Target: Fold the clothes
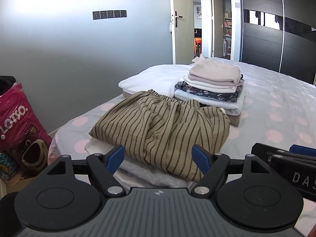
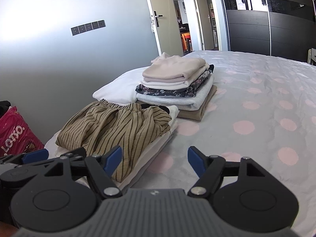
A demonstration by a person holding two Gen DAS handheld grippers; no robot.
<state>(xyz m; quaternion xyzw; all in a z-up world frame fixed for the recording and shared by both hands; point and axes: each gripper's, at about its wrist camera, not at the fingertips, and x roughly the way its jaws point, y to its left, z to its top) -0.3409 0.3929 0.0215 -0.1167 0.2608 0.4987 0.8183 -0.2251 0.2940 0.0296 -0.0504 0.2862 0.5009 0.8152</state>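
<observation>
A tan striped garment (image 1: 158,126) with an elastic waistband lies folded on top of a low pile of white and grey clothes on the bed, also seen at left in the right wrist view as the striped garment (image 2: 114,126). My left gripper (image 1: 158,158) stands open just in front of its near edge, the cloth lying between the blue pads but not pinched. My right gripper (image 2: 154,161) is open over the bedspread, right of that pile, holding nothing. Behind stands a taller stack of folded clothes (image 1: 213,86), the same stack (image 2: 175,83) with a beige top piece.
The bed (image 2: 256,102) has a pale cover with pink dots, wide and bare to the right. A white pillow (image 1: 150,79) lies behind the piles. A pink bag (image 1: 17,122) stands on the floor at left by the grey wall. An open door and dark wardrobe lie beyond.
</observation>
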